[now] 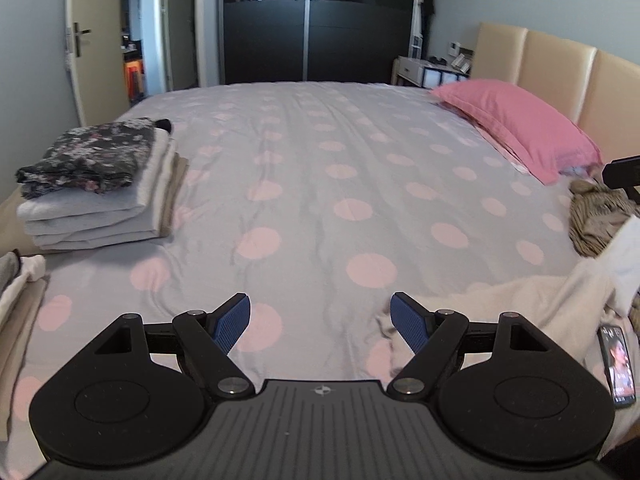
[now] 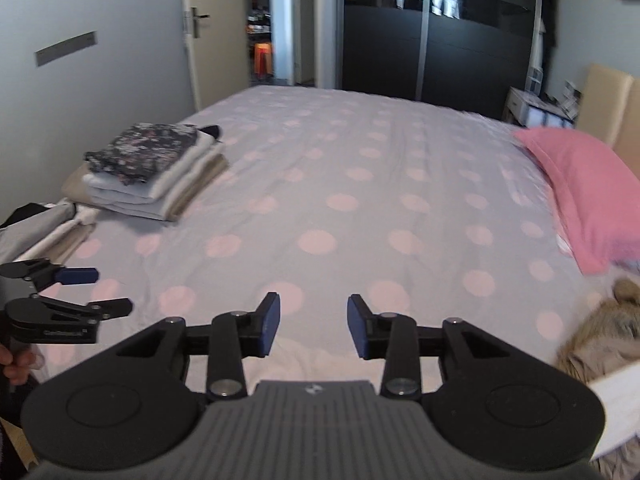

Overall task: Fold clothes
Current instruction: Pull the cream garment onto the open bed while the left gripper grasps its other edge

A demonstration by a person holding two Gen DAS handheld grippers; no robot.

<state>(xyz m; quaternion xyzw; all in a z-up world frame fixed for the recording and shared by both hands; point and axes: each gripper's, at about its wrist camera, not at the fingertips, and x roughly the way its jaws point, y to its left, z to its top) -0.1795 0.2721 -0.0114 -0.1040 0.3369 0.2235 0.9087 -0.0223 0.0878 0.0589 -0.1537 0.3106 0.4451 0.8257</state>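
Note:
My left gripper (image 1: 320, 322) is open and empty, hovering over the bed's near edge; it also shows in the right wrist view (image 2: 106, 290) at the far left. A cream garment (image 1: 520, 300) lies crumpled to its right, one corner reaching under the right finger. My right gripper (image 2: 314, 326) is open and empty above a pale cloth (image 2: 320, 354) at the near edge. A stack of folded clothes (image 1: 96, 188) topped by a dark floral piece sits at the left; it also shows in the right wrist view (image 2: 148, 172). A brown striped garment (image 1: 596, 216) lies at the right.
The bed (image 1: 320, 168) has a grey cover with pink dots. A pink pillow (image 1: 516, 128) lies by the headboard. A phone (image 1: 618, 364) lies at the near right edge. More folded pieces (image 1: 20, 300) sit at the near left. A dark wardrobe (image 1: 316, 24) and an open door stand behind.

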